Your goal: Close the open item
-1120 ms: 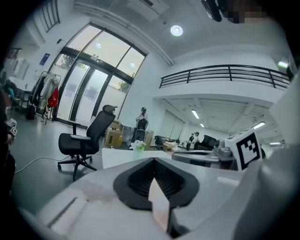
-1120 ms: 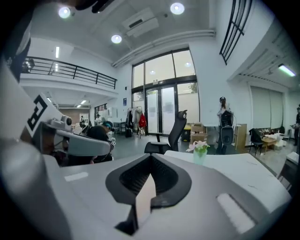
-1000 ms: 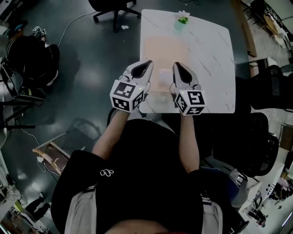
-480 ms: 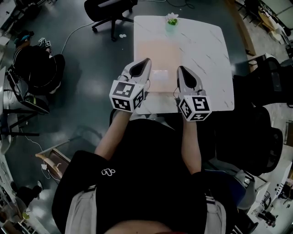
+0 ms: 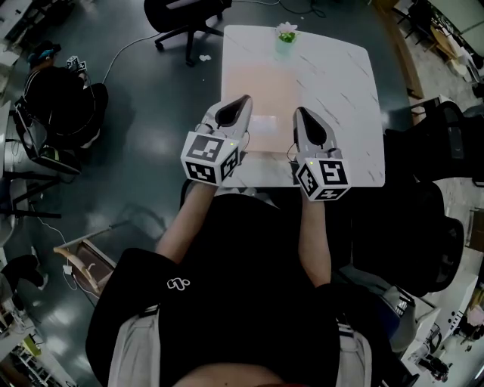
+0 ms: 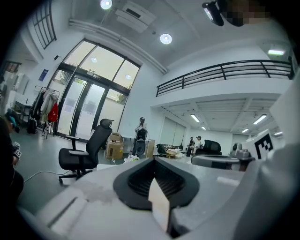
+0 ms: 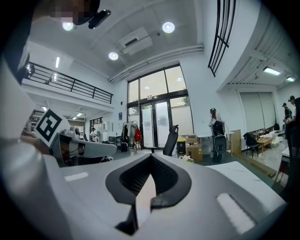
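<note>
On the white marble table (image 5: 340,98) lies a pale pink mat (image 5: 257,83), and on the mat's near part rests a small pale rectangular item (image 5: 263,125); its details are too faint to tell. My left gripper (image 5: 242,100) hovers just left of that item, jaws together and empty. To the item's right my right gripper (image 5: 299,112) is shut too, with nothing in it. Both gripper views point up into the room: the left gripper (image 6: 154,161) and the right gripper (image 7: 151,157) each show closed jaws, and neither view shows the item.
A small potted flower (image 5: 286,34) stands at the table's far edge. A black office chair (image 5: 181,15) is beyond the far left corner, dark chairs (image 5: 446,151) crowd the right side, and a black bag (image 5: 64,106) and cables lie on the floor to the left.
The head view has shifted slightly. The right gripper has drawn a little back toward the table's near edge. Both grippers stay shut either side of the small item.
</note>
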Demonstrator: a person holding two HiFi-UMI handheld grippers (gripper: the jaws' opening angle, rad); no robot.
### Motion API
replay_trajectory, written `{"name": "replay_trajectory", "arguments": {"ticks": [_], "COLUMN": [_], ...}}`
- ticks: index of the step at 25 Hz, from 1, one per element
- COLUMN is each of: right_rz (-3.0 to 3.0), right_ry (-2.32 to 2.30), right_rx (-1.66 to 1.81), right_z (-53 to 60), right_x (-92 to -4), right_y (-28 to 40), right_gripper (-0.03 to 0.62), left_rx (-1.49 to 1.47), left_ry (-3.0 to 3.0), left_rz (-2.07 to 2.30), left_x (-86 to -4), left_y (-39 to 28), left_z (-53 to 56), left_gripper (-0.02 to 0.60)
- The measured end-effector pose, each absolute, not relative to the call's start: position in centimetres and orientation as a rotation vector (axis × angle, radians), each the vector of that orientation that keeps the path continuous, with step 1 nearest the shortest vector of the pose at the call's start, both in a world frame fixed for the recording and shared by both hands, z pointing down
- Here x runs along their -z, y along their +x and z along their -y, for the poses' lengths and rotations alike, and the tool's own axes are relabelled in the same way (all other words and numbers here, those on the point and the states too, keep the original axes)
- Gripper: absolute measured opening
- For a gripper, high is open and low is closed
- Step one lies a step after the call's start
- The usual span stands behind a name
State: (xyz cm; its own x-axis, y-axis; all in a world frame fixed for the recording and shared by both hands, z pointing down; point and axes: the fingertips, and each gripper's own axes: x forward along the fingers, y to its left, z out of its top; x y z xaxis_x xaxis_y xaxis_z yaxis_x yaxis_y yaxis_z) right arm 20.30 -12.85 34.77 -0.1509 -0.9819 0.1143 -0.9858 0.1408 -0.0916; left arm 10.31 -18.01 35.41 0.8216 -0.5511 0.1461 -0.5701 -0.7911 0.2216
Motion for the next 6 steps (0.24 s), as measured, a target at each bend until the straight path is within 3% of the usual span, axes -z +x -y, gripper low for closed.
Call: {"name": "replay_trajectory", "arguments": {"ticks": [6], "right_rz": [2.362], "right_ry": [2.013], "right_rx": [-0.224], "right_z": [13.70], "right_x": [-34.46], "right_y": [20.02], "right_gripper": [0.000], "left_rx": [-0.106], "left_ry": [2.735], "left_rz": [0.884], "left_x": [-35.37], "left_y": [9.73], "left_z": [18.85], "left_gripper": [-0.002]}}
